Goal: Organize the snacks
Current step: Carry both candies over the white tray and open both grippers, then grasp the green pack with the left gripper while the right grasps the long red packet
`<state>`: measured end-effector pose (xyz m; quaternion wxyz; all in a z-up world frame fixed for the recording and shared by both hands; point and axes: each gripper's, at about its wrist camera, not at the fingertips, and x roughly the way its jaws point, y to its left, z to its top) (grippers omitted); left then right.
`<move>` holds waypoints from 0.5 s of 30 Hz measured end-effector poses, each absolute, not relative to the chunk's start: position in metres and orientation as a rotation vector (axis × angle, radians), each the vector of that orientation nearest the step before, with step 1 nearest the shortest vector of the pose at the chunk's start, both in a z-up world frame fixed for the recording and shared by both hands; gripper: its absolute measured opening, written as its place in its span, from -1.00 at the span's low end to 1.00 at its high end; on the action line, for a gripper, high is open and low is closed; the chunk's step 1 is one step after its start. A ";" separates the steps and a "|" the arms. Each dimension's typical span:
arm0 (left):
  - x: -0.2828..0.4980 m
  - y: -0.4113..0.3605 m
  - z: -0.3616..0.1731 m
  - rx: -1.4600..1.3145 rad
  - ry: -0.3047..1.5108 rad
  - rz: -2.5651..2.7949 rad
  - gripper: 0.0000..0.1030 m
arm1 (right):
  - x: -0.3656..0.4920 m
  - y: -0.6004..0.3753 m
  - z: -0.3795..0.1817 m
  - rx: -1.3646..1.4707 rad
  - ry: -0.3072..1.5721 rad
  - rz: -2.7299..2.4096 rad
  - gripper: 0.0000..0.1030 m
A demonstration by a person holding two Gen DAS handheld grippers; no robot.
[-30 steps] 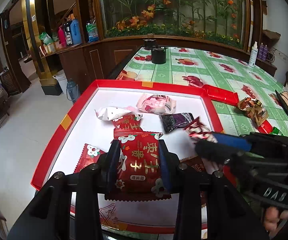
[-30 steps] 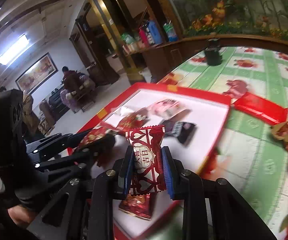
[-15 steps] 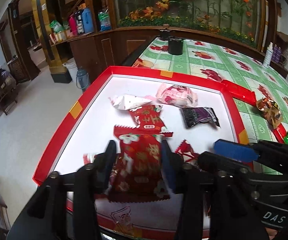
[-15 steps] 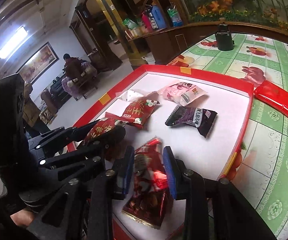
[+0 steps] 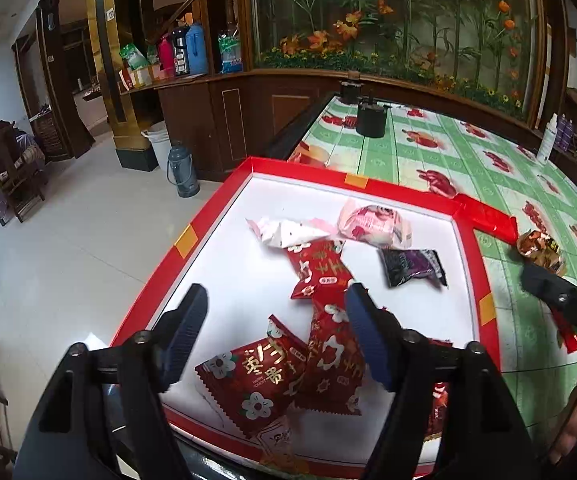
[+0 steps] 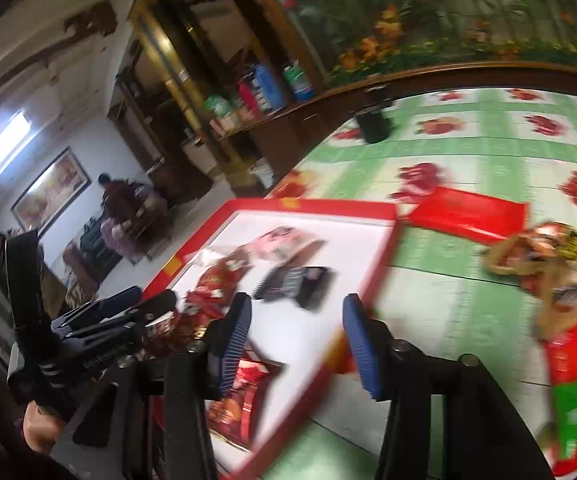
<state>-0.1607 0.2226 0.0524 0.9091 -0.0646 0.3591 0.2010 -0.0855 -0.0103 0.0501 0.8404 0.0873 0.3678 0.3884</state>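
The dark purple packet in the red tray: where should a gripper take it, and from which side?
Judging by its pose, grip the dark purple packet across its short width, coming from above: it lies flat and apart from the other snacks, so both long edges look free.

Near red snack packet [image 5: 254,380] in the tray: large gold Chinese characters, tilted, with small print "HAPPY" beneath; remaining small print too fine to read; upper red packet [image 5: 320,266]: gold characters plus white oval label, illegible; right wrist view blurred, nothing readable.
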 end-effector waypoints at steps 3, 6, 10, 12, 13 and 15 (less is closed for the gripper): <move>-0.157 0.214 0.054 -0.121 0.741 0.388 0.46 | -0.082 -0.049 0.055 0.207 0.742 0.753 0.05; -0.151 0.198 0.054 -0.085 0.751 0.353 0.46 | -0.079 -0.085 0.057 0.248 0.716 0.695 0.10; -0.146 0.176 0.053 -0.050 0.767 0.302 0.46 | -0.075 -0.137 0.059 0.301 0.693 0.597 0.23; -0.144 0.163 0.051 -0.025 0.777 0.270 0.46 | -0.068 -0.164 0.058 0.338 0.687 0.542 0.24; -0.143 0.158 0.051 -0.015 0.781 0.260 0.46 | -0.067 -0.174 0.058 0.357 0.684 0.527 0.24; -0.142 0.146 0.049 0.012 0.790 0.238 0.46 | -0.062 -0.196 0.056 0.403 0.684 0.491 0.27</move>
